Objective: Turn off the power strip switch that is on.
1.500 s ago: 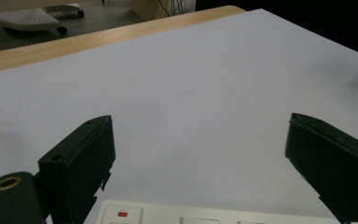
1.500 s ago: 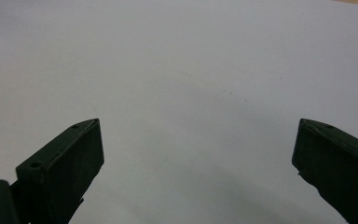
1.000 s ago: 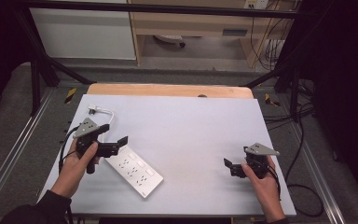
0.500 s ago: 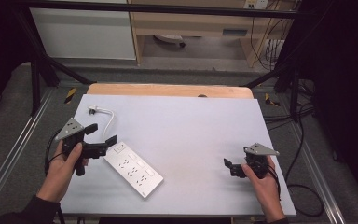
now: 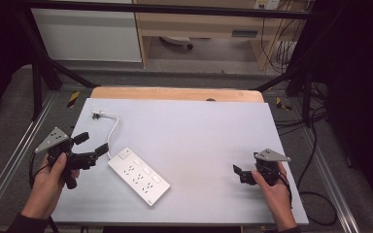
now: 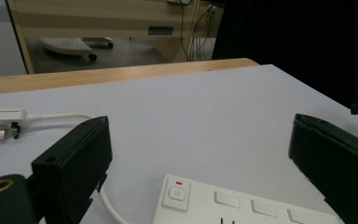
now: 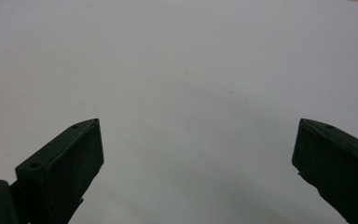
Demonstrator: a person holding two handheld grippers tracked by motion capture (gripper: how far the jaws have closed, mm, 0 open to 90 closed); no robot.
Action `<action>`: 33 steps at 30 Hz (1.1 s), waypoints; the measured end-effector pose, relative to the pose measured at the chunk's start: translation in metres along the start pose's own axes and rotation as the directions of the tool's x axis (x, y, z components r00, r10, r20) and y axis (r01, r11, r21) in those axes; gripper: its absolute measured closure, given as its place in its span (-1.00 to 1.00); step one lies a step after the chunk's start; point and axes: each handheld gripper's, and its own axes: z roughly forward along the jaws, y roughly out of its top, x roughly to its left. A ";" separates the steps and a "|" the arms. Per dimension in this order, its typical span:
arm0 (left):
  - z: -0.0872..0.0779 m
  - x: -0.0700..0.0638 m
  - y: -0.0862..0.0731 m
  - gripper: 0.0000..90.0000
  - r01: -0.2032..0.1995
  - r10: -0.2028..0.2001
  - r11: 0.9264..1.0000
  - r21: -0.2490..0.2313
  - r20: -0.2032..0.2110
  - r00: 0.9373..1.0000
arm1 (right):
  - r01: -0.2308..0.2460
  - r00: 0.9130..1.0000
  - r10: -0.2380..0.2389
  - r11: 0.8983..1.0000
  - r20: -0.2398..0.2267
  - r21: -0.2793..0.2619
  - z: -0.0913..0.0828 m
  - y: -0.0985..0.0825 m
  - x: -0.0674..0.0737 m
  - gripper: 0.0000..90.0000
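Pale table (image 5: 199,131), left hand-held gripper (image 5: 91,145) wide open beside power strip (image 5: 138,175), right hand-held gripper (image 5: 237,173) likewise, both empty.

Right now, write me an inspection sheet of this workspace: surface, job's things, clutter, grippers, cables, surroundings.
Surface: pale grey tabletop with a wooden strip along its far edge; faint marks, otherwise bare.
Job's things: white rectangular power strip lying flat and diagonal at front left, its switch end toward the left gripper.
Clutter: nothing seen.
Grippers: left gripper open, hand-held just left of the strip, jaws pointing at its switch end, touching nothing. Right gripper open, hand-held at front right over bare table.
Cables: strip's white cord curves back to a white three-pin plug, unplugged on the table. Black cables on the floor at right.
Surroundings: black frame posts, wooden bench behind, dark room.
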 end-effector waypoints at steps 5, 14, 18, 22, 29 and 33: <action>-0.007 0.002 -0.007 -0.87 0.015 -0.015 1.000 0.000 -0.005 1.000 | 0.000 1.000 0.000 1.000 0.000 -0.003 0.000 0.000 0.000 -0.95; -0.011 0.008 -0.023 -0.87 0.027 -0.026 0.999 0.028 -0.021 0.999 | -0.002 1.000 0.002 1.000 0.002 -0.004 0.000 0.000 0.000 -0.95; -0.010 0.009 -0.033 -0.87 0.037 -0.035 0.998 0.049 -0.027 0.999 | -0.002 1.000 0.002 1.000 0.002 -0.004 0.000 0.000 -0.001 -0.95; -0.005 0.011 -0.045 -0.87 0.039 -0.036 0.995 0.087 -0.029 0.999 | -0.001 1.000 0.001 1.000 0.003 -0.004 0.000 0.000 -0.001 -0.95; 0.000 0.012 -0.057 -0.85 0.023 -0.020 0.990 0.137 -0.026 0.999 | -0.001 1.000 0.001 1.000 0.003 -0.003 0.000 0.000 -0.001 -0.95; 0.003 0.011 -0.064 -0.85 0.009 -0.004 0.987 0.162 -0.030 1.000 | 0.001 1.000 -0.001 1.000 0.004 -0.003 0.000 0.000 -0.001 -0.95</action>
